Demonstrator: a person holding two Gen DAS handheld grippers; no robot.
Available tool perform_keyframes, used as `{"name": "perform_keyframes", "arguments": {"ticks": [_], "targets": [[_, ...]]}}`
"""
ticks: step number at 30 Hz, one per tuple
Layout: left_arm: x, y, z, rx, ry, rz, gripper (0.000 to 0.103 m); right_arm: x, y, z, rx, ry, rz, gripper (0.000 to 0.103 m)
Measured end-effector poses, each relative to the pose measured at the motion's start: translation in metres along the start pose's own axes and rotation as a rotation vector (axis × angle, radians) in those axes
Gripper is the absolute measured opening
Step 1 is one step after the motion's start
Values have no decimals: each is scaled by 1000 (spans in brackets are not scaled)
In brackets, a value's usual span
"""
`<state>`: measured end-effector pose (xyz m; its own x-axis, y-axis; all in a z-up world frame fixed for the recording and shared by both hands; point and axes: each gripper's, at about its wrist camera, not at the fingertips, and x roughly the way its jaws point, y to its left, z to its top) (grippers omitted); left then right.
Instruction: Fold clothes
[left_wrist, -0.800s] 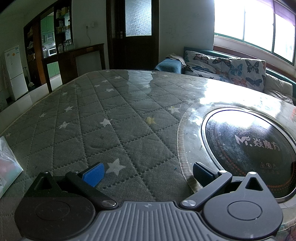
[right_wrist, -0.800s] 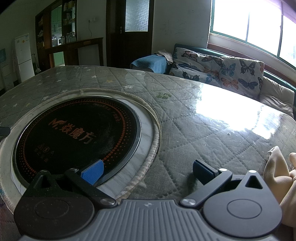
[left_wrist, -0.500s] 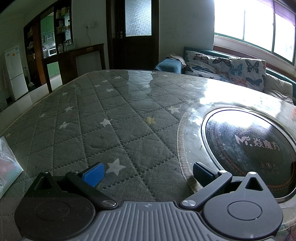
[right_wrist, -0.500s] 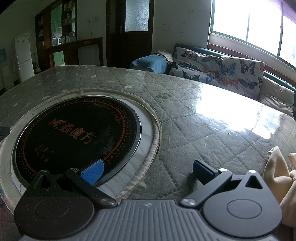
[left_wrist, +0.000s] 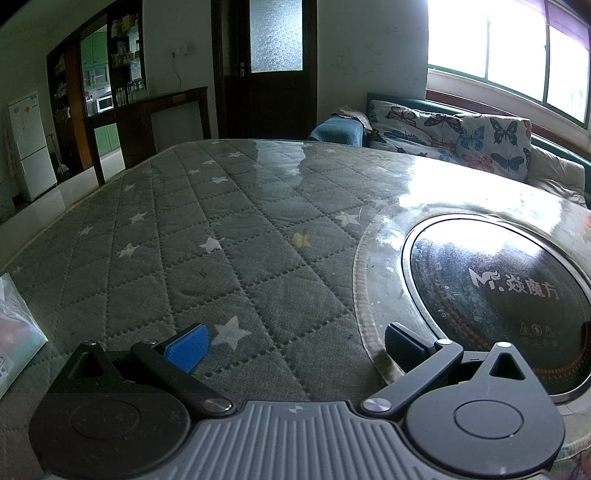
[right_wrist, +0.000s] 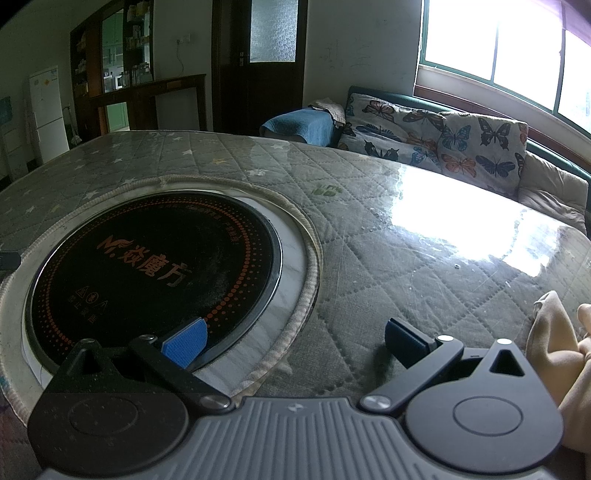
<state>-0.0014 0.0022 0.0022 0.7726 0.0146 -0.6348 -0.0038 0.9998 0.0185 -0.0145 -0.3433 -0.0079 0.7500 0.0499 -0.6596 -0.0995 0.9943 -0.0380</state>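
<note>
Plainly, little of the folding can be judged from here. The round bench, covered in a grey quilted star-print cloth under a glossy clear sheet, carries a black induction hob set into its middle, and that hob serves as the landmark. The left gripper hovers low over the quilted cover just left of the hob, its jaws spread wide and holding nothing. The right gripper sits at the hob's near-right rim, jaws likewise parted and empty.

The only cloth that may be a garment is a beige, crumpled bundle well to the right of the hob, at the very edge of the right wrist view; it looks bunched rather than squared, though most of it is out of view. A whitish plastic bag lies far left of the hob. No folded pile shows anywhere on the bench.

So this fits either clothes waiting to be folded or finished ones set out of sight; the pictures do not settle which.
</note>
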Motion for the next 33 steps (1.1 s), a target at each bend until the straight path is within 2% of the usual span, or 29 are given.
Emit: {"name": "perform_keyframes", "arguments": {"ticks": [18, 29, 33], "targets": [[-3, -6, 2, -9, 21, 5, 103, -1, 2, -1, -2, 0, -3, 103], [-25, -36, 8, 56, -3, -60, 103, -21, 8, -7, -13, -21, -23, 103], [-33, -51, 10, 77, 14, -104, 103, -34, 11, -12, -26, -14, -22, 103]]}}
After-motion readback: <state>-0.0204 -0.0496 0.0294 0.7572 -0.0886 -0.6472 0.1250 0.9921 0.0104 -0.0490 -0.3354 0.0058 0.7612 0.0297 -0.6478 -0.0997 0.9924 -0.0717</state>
